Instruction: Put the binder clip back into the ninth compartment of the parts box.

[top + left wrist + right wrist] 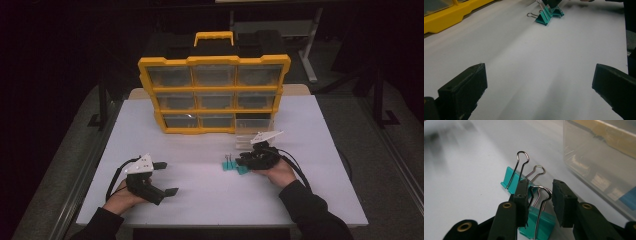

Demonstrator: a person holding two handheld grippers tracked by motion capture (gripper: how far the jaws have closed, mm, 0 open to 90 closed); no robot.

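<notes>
Two teal binder clips lie side by side on the white table [200,200], right of centre. In the right gripper view the nearer clip [541,220] has its wire handles standing up between the black jaws of my right gripper [540,197]. The jaws stand close on either side, with a gap still showing on the right side. The farther clip [510,178] sits just beyond the left jaw. From above, my right gripper [240,161] points left at the clips [230,166]. My left gripper [167,178] rests at the front left, jaws wide open and empty.
A yellow organizer [214,95] with clear drawers stands upright at the back of the table. One clear drawer [252,132] is pulled out at its lower right, just behind my right gripper, and appears as a clear drawer wall [599,157] close on the right.
</notes>
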